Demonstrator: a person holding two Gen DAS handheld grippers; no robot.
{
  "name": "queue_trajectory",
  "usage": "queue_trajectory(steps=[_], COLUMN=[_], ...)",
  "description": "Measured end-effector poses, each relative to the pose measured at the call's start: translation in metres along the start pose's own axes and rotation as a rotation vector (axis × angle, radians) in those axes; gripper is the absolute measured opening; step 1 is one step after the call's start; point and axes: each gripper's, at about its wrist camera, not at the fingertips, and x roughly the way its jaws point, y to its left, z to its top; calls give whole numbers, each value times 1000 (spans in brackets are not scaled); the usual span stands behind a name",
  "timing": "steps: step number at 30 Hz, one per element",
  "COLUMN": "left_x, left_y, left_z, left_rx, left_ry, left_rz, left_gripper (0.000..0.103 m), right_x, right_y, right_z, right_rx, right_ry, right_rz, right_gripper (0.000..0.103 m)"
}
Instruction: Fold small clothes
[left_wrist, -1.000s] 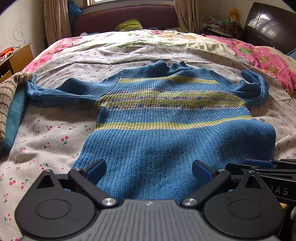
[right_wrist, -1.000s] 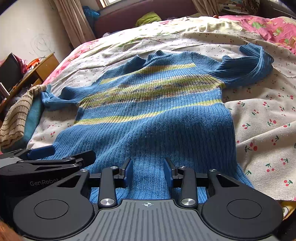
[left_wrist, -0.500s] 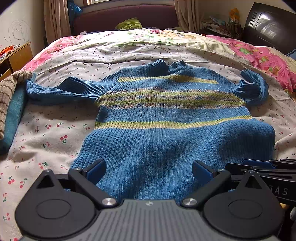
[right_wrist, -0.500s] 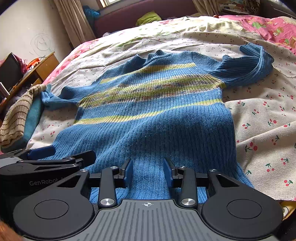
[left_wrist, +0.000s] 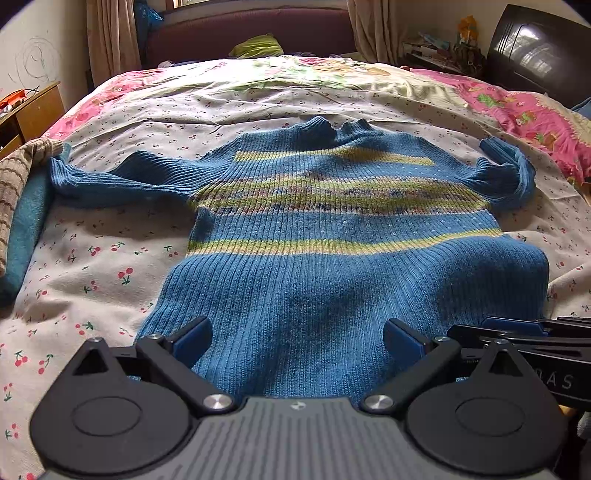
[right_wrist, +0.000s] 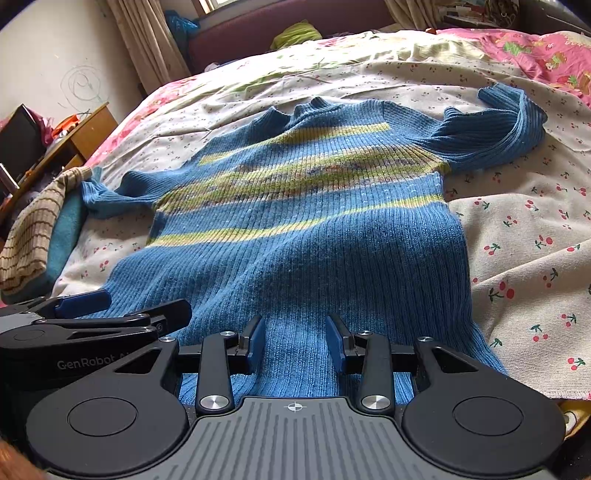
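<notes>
A small blue knit sweater (left_wrist: 332, 229) with yellow-green stripes lies flat on the bed, collar far, hem near; it also shows in the right wrist view (right_wrist: 295, 229). Its left sleeve (left_wrist: 122, 181) stretches out left; its right sleeve (left_wrist: 506, 177) is bent back on itself. My left gripper (left_wrist: 297, 336) is wide open over the hem's left part. My right gripper (right_wrist: 295, 339) is partly open over the hem's right part, empty. Each gripper shows at the edge of the other's view.
The bed has a cherry-print sheet (left_wrist: 92, 266) and a pink floral quilt (left_wrist: 524, 110) at the far right. A brown striped cloth on a teal one (left_wrist: 18, 206) lies at the left edge. A wooden nightstand (left_wrist: 33, 110) stands left, a dark headboard beyond.
Almost nothing has moved. Both grippers hold their place at the hem with the same openings; the views shifted only slightly.
</notes>
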Motion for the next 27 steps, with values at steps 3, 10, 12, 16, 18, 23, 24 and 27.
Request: queue_trajectory(steps=[3, 10, 12, 16, 18, 23, 24, 27], left_x=[0, 0, 0, 0, 0, 0, 0, 0], left_y=[0, 0, -1, -1, -2, -2, -2, -1], left_z=[0, 1, 0, 0, 0, 0, 0, 0], left_rx=[0, -1, -1, -1, 0, -2, -2, -2], left_ry=[0, 2, 2, 3, 4, 8, 8, 8], left_rz=[0, -1, -4, -4, -4, -6, -6, -8], left_gripper=[103, 103, 103, 103, 103, 103, 103, 103], right_x=[-2, 1, 2, 2, 2, 3, 3, 3], right_y=[0, -1, 1, 0, -1, -3, -2, -2], right_z=[3, -2, 1, 0, 0, -1, 0, 0], right_rx=[0, -2, -2, 0, 1, 1, 1, 2], right_ry=[0, 4, 4, 5, 6, 7, 7, 7], right_rz=[0, -2, -1, 0, 2, 4, 4, 3], right_gripper=[36, 36, 36, 36, 36, 36, 36, 36])
